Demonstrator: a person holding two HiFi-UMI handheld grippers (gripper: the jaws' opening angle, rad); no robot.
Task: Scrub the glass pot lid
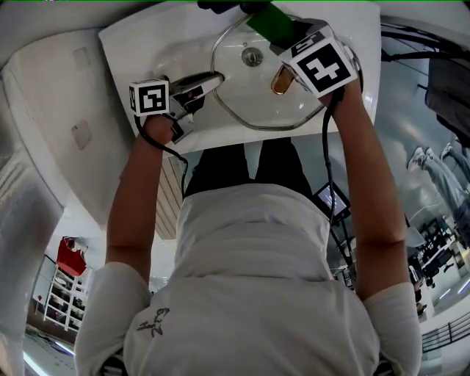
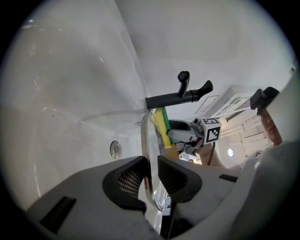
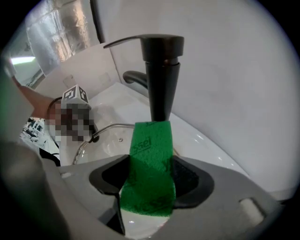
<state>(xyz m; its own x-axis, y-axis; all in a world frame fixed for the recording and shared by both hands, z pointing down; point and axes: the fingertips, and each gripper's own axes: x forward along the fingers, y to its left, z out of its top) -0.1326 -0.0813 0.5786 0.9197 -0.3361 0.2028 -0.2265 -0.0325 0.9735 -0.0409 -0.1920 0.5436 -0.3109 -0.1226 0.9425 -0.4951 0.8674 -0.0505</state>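
Observation:
A round glass pot lid (image 1: 257, 95) with a metal rim and a centre knob (image 1: 252, 56) is held over the white basin. My left gripper (image 1: 208, 82) is shut on the lid's left rim; in the left gripper view the rim (image 2: 146, 136) runs edge-on between the pads of my left gripper (image 2: 152, 174). My right gripper (image 1: 288, 38) is shut on a green-and-yellow sponge (image 1: 270, 22) at the lid's far edge. In the right gripper view the sponge's green face (image 3: 149, 173) fills my right gripper (image 3: 150, 180), with the lid (image 3: 105, 136) below to the left. The sponge (image 2: 161, 126) lies against the lid.
The white sink (image 1: 147, 51) surrounds the lid, with an overflow hole (image 2: 115, 149) in its wall. A black faucet (image 3: 161, 79) stands just beyond the sponge, and its spout (image 2: 178, 97) reaches over the lid's upper edge. A white wall rises behind.

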